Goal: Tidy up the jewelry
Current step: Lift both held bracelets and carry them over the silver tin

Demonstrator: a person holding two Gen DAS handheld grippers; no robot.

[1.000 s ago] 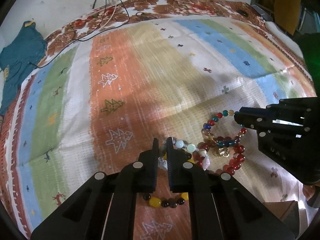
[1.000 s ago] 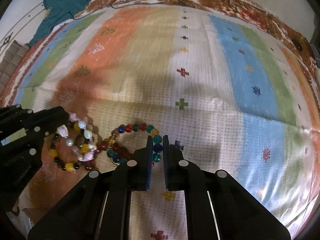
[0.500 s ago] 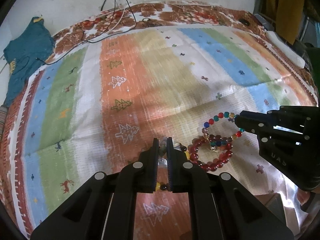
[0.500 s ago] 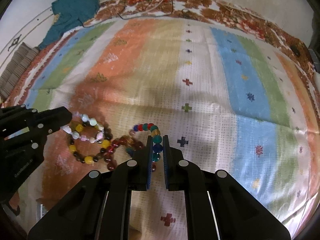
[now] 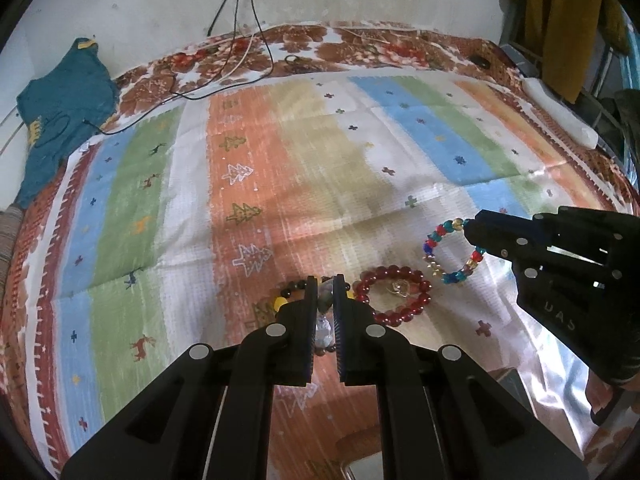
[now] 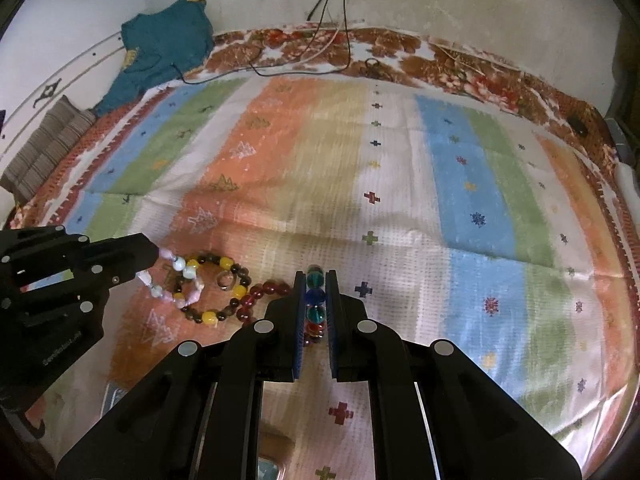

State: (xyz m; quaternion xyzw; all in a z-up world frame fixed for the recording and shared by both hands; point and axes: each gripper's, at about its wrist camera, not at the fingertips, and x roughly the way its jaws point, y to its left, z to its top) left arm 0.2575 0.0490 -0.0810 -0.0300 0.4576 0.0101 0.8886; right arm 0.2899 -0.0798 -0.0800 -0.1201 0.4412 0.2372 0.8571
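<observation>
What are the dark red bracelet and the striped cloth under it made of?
Dark red bracelet: round, glossy, translucent beads with highlights, likely glass or resin; a small metal-looking charm sits inside the loop. Striped cloth: matte woven fabric, probably cotton, showing a grid-like weave and fold creases.

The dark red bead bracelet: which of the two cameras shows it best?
The left wrist view: the dark red bracelet lies there as a whole ring, unobstructed. In the right wrist view only a few of its beads show, the rest hidden behind the right gripper.
</observation>
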